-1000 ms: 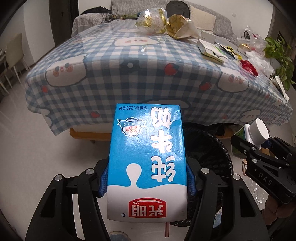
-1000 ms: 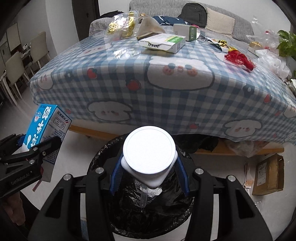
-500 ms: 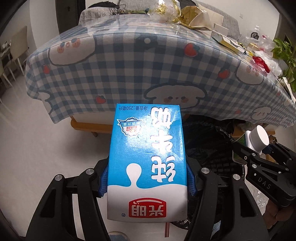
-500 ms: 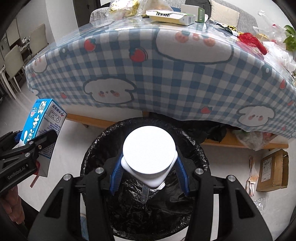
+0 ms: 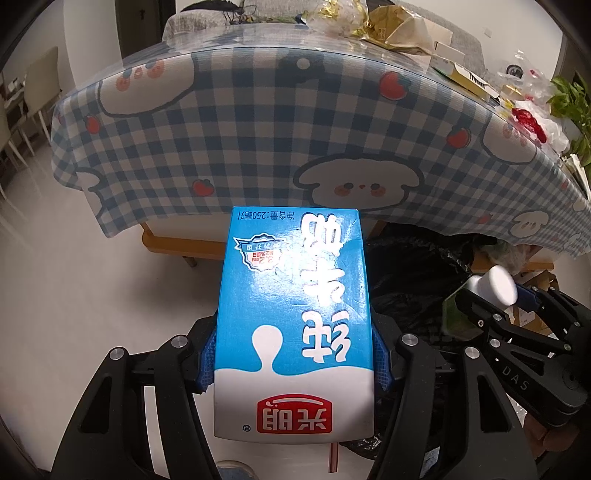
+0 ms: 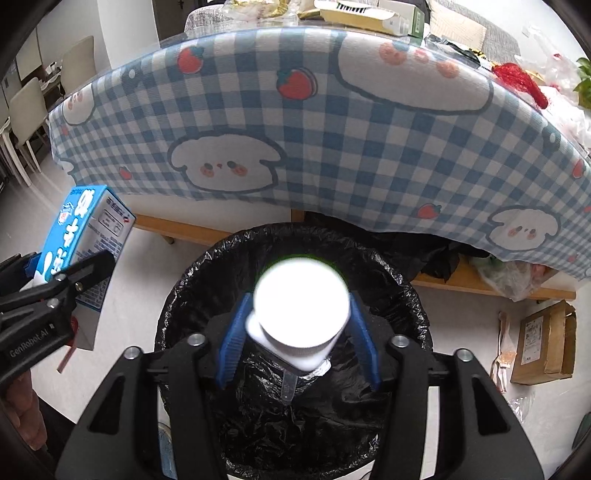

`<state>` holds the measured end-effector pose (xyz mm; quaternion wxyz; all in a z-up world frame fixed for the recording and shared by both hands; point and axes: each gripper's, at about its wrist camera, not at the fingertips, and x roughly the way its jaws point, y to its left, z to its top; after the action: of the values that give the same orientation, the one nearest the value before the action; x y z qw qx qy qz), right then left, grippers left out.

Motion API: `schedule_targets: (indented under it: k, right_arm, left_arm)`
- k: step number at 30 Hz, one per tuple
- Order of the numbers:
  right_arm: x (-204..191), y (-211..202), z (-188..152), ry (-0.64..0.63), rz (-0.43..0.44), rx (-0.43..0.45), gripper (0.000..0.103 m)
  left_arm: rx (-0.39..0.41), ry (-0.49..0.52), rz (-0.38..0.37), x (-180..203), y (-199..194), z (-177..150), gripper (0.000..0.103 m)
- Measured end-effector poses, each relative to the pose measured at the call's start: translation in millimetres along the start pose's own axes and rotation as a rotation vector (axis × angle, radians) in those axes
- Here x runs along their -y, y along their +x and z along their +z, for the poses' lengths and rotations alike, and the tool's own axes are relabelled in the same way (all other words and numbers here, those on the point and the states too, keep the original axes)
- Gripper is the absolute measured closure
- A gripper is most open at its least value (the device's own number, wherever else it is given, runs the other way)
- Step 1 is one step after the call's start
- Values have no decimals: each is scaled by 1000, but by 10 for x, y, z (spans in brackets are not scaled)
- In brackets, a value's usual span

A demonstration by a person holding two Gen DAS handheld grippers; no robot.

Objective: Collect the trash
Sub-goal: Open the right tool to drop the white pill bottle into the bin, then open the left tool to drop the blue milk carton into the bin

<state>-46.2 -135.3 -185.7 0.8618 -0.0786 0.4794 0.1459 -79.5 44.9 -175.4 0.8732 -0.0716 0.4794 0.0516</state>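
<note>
A blue and white milk carton (image 5: pixel 295 314) stands upside down between the blue pads of my left gripper (image 5: pixel 295 354), which is shut on it. The carton (image 6: pixel 86 236) and left gripper (image 6: pixel 55 295) hang left of the bin in the right wrist view. My right gripper (image 6: pixel 299 332) is over the black-lined trash bin (image 6: pixel 184 295), its jaws opening. A white-capped bottle (image 6: pixel 301 306) sits blurred between the spread pads, which no longer press it. From the left wrist, the bottle (image 5: pixel 495 288) and right gripper (image 5: pixel 517 314) are at the right, beside the bin (image 5: pixel 413 288).
A table with a blue checked cloth (image 6: pixel 332 147) stands just behind the bin, with boxes and wrappers (image 5: pixel 406 29) on top. A cardboard box (image 6: pixel 543 343) lies on the floor at the right. Chairs (image 6: pixel 26 122) stand far left. White floor lies around the bin.
Both grippers have sunk toward the bin, so the table edge sits higher in both views. The right jaws have spread and the white bottle now looks blurred and loose.
</note>
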Motion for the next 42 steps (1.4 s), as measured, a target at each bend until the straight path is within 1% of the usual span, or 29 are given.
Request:
schedule_targets:
  k: [4, 6, 11, 14, 25, 29, 31, 37, 42]
  right_arm:
    - [26, -41, 20, -3, -5, 15, 34]
    - [65, -58, 20, -3, -13, 19, 24]
    - [256, -86, -7, 10, -45, 21, 12]
    - [407, -94, -24, 30, -66, 20, 8]
    - [963, -85, -167, 106, -129, -8, 8]
    - [1136, -84, -194, 138, -129, -4, 8]
    - [1206, -95, -215, 151, -124, -5, 8]
    - [1349, -142, -256, 174, -145, -4, 8]
    - [1418, -188, -261, 191, -157, 3, 8]
  left_arm:
    - [-5, 6, -7, 77, 25, 2, 41]
    - [-8, 8, -12, 129, 40, 7, 41]
    - [-18, 23, -31, 337, 70, 19, 41]
    - [-18, 51, -42, 489, 91, 0, 41]
    - [-37, 122, -57, 975, 254, -67, 41]
    - [-44, 143, -64, 1124, 304, -88, 41]
    - [-45, 159, -68, 1164, 320, -101, 41]
    - [-44, 167, -75, 1239, 347, -105, 41]
    - [-47, 193, -83, 1349, 348, -130, 41]
